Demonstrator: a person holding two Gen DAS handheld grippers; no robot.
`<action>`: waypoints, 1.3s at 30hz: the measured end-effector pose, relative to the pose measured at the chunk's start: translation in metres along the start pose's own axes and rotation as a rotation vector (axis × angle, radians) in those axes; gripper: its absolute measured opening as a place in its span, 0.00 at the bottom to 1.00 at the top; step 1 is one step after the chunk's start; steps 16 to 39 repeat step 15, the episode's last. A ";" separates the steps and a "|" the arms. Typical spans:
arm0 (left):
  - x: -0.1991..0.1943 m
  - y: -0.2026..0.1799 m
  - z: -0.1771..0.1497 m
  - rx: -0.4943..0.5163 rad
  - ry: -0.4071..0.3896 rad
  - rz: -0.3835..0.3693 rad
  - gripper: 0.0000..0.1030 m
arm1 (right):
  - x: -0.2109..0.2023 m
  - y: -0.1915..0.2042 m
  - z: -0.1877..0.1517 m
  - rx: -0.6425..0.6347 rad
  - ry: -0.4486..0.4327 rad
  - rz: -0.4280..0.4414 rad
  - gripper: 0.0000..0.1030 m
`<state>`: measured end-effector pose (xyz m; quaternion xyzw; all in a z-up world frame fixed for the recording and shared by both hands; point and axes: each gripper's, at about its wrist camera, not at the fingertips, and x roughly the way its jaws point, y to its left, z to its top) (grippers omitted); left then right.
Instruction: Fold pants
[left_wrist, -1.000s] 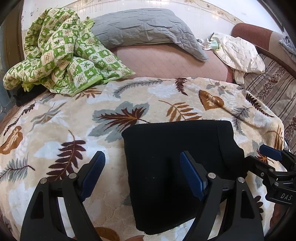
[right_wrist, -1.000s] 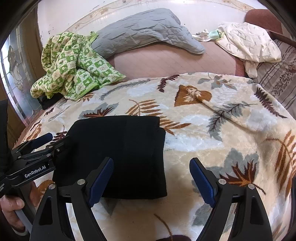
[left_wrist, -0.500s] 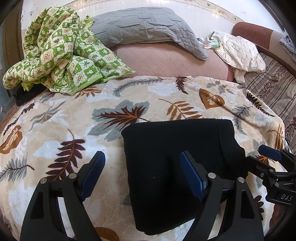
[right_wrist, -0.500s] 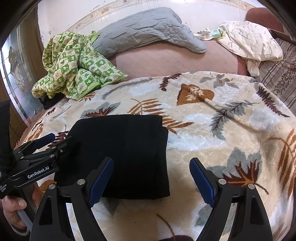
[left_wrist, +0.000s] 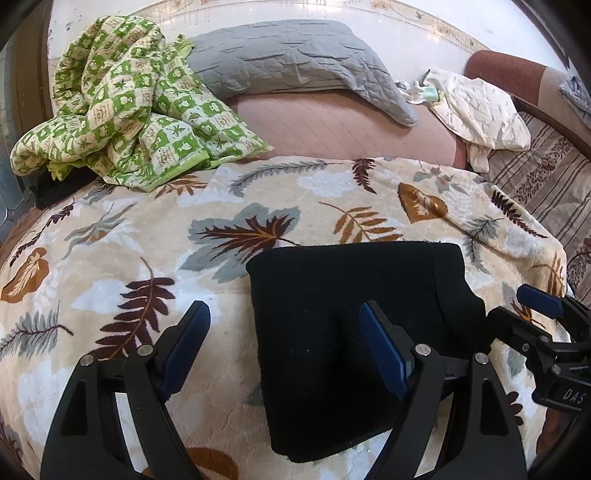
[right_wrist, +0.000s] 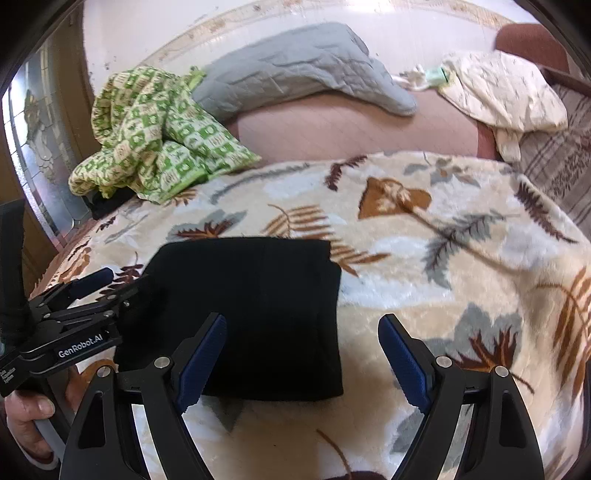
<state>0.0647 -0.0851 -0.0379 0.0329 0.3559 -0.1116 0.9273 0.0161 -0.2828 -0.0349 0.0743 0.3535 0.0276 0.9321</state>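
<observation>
Left wrist view: the black pants (left_wrist: 354, 328) are seen folded into a compact rectangle, laid flat on a cream blanket (left_wrist: 110, 266) printed with brown and grey leaves. The left gripper (left_wrist: 284, 347) is held low over the blanket with its blue-padded fingers (left_wrist: 186, 341) spread wide apart and nothing held between them; the left edge of the pants lies in the gap, and the right finger is seen over the dark cloth. At the right edge of the view, the right gripper (left_wrist: 543, 332) is caught side-on, just beside the right edge of the pants. Behind the blanket, a green-and-white checked quilt (left_wrist: 129, 118) is heaped at the left, a grey quilted pillow (left_wrist: 295, 62) is stretched along the wall, and a cream printed cloth (left_wrist: 480, 110) is dropped at the right.

Right wrist view: the pants (right_wrist: 251, 306) are shown on the left half of the blanket (right_wrist: 443, 251), folded square. The right gripper (right_wrist: 303, 363) is likewise held with its fingers (right_wrist: 402, 363) parted and empty; the left finger is seen over the near edge of the pants, the right over bare blanket. The left gripper (right_wrist: 85, 291) is seen from the side at the left edge, its tips at the left border of the pants, with a hand (right_wrist: 29, 424) wrapped around its handle. The green quilt (right_wrist: 159, 136), the grey pillow (right_wrist: 295, 66) and the cream cloth (right_wrist: 509, 96) are ranged along the back.
</observation>
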 end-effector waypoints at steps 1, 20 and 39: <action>-0.001 0.000 0.000 0.000 -0.004 0.000 0.81 | 0.000 0.001 0.000 -0.006 -0.002 0.003 0.83; -0.011 -0.002 0.000 0.011 -0.038 -0.001 0.81 | 0.001 0.002 -0.001 -0.019 0.017 0.012 0.83; -0.011 -0.002 0.000 0.011 -0.038 -0.001 0.81 | 0.001 0.002 -0.001 -0.019 0.017 0.012 0.83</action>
